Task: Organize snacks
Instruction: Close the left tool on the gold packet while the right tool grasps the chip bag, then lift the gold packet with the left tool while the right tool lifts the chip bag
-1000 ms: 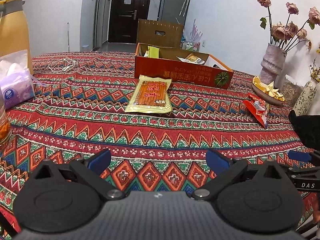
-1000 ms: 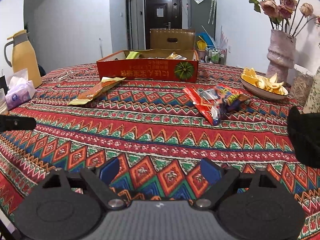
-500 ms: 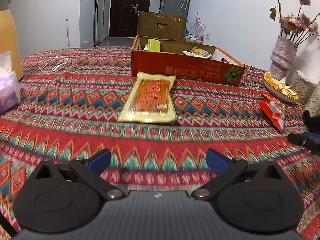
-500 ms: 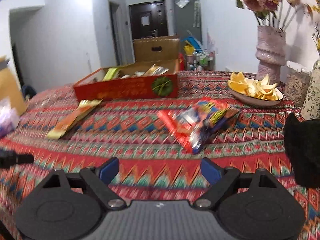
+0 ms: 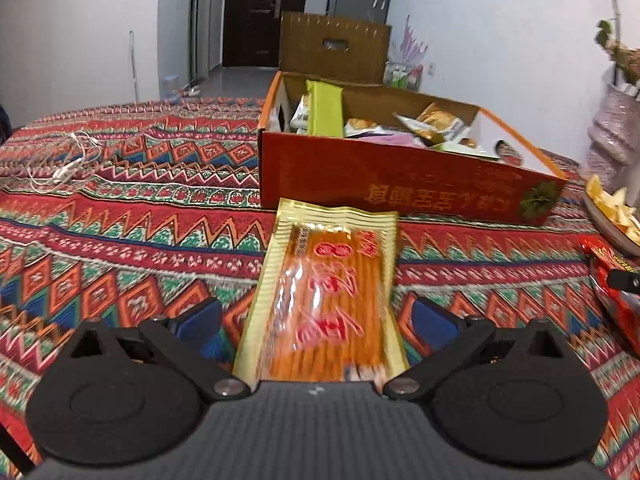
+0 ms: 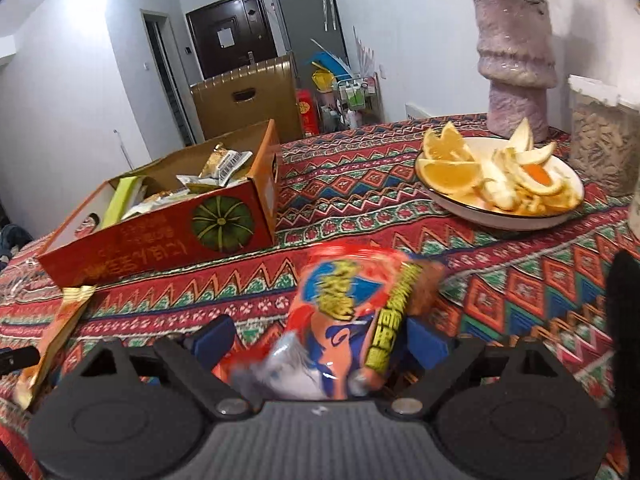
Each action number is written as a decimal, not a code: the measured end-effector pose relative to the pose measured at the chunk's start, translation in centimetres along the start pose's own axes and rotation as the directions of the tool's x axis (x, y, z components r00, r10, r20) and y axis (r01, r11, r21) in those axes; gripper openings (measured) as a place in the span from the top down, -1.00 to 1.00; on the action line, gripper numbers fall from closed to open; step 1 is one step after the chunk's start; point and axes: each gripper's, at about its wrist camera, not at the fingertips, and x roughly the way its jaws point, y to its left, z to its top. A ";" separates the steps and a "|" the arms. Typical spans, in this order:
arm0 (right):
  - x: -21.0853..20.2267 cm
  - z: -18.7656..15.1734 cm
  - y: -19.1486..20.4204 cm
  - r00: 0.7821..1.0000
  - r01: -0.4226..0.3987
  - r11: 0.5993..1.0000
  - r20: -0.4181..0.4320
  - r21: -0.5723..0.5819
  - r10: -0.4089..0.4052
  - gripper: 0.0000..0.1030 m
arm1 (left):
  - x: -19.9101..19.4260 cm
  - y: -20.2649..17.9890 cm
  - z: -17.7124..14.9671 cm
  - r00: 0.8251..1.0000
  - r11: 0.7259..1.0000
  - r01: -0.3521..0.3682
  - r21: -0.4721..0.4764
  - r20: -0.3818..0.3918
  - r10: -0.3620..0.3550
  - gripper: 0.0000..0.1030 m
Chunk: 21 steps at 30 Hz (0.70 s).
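Note:
A gold packet of orange sticks (image 5: 328, 292) lies flat on the patterned tablecloth, just in front of the red cardboard box (image 5: 400, 184) that holds several snack packs. My left gripper (image 5: 316, 326) is open and straddles the packet's near end, pads clear of it. A red-orange snack bag (image 6: 348, 312) lies between the jaws of my right gripper (image 6: 320, 340), which are opening; the left pad stands clear of it. The box (image 6: 160, 236) sits to the left beyond the bag. The gold packet (image 6: 60, 328) shows at the left edge.
A plate of orange slices and peel (image 6: 500, 184), a pink vase (image 6: 516, 60) and a clear jar of seeds (image 6: 600, 140) stand at the right. A white cable (image 5: 60, 160) lies at the far left. A dark object (image 6: 624, 340) is close on the right.
Both grippers moved forward across the table. The gold packet now lies between the left jaws and the red bag between the right jaws. The right view has rolled slightly.

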 end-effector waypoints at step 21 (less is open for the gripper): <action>1.0 -2.0 6.0 0.997 -0.072 0.959 -0.024 -0.273 0.068 -0.15 | -0.6 -2.8 -0.5 0.996 0.981 0.023 0.195 0.081 -0.039 0.58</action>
